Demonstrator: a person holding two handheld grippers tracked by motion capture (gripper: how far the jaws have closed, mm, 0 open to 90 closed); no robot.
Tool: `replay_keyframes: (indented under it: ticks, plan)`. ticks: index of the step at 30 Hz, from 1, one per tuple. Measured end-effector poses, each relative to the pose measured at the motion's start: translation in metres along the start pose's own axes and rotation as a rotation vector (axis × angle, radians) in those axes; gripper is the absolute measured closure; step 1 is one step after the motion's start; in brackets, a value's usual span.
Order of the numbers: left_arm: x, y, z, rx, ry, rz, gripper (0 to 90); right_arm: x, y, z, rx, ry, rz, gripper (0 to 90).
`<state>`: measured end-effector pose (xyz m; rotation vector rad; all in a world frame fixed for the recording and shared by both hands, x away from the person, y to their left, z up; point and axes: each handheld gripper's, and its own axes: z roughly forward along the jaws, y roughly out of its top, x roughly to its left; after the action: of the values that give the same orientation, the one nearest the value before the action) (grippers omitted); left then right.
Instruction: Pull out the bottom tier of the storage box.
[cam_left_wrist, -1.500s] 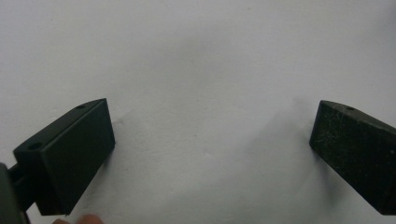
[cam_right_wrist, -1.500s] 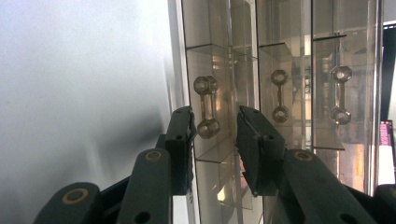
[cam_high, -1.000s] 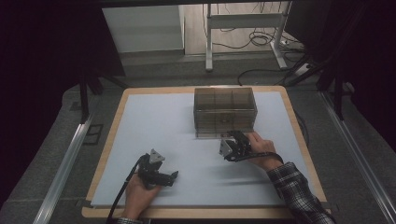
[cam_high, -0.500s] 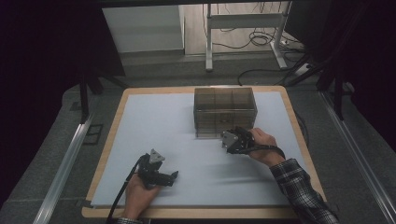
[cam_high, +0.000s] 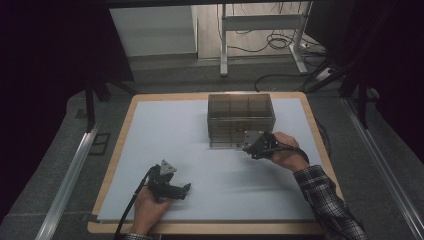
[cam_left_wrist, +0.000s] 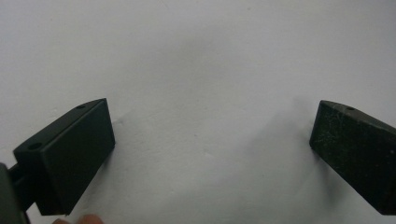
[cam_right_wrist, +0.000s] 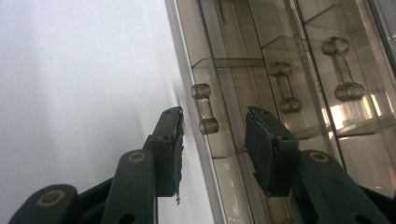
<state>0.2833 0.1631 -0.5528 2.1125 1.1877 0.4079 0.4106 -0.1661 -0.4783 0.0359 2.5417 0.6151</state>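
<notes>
- High view: a smoky clear drawer box (cam_high: 241, 119) stands on the white desk (cam_high: 165, 130), toward its far middle.
- Right tool (cam_high: 251, 143) sits at the box's near face; in the right gripper view its jaws stand apart either side of a small drawer handle (cam_right_wrist: 205, 108), not touching it.
- Left tool (cam_high: 186, 189) rests near the desk's near edge, jaws wide apart over bare surface.

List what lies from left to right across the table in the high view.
left gripper → smoky clear drawer box → right gripper, overlapping the box's front right → right hand
</notes>
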Motion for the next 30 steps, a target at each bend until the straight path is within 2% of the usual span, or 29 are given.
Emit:
replay_keyframes:
  ticks: [2,5,9,12,16,26,30]
  plan:
    - [0.000,0.000,0.000,0.000,0.000,0.000,0.0,-0.006,-0.003,0.000,-0.015,0.036,0.022,57.4]
    - [0.000,0.000,0.000,0.000,0.000,0.001,0.0,-0.014,-0.006,-0.002,-0.010,0.061,0.048,58.5]
    - [0.000,0.000,0.000,0.000,0.000,0.001,0.0,-0.026,-0.012,0.000,-0.021,0.129,0.070,60.0]
    - [0.000,0.000,0.000,0.000,0.000,0.000,0.0,-0.033,-0.016,0.001,-0.015,0.155,0.059,60.4]
    - [0.000,0.000,0.000,-0.001,0.000,0.000,0.0,-0.041,-0.021,0.005,-0.006,0.203,0.061,66.0]
    - [0.000,0.000,0.000,-0.001,0.000,0.000,0.0,-0.056,-0.031,0.022,0.064,0.322,0.036,76.3]
    - [0.000,0.000,0.000,-0.001,0.000,0.000,0.0,-0.062,-0.033,0.029,0.073,0.358,0.028,79.4]
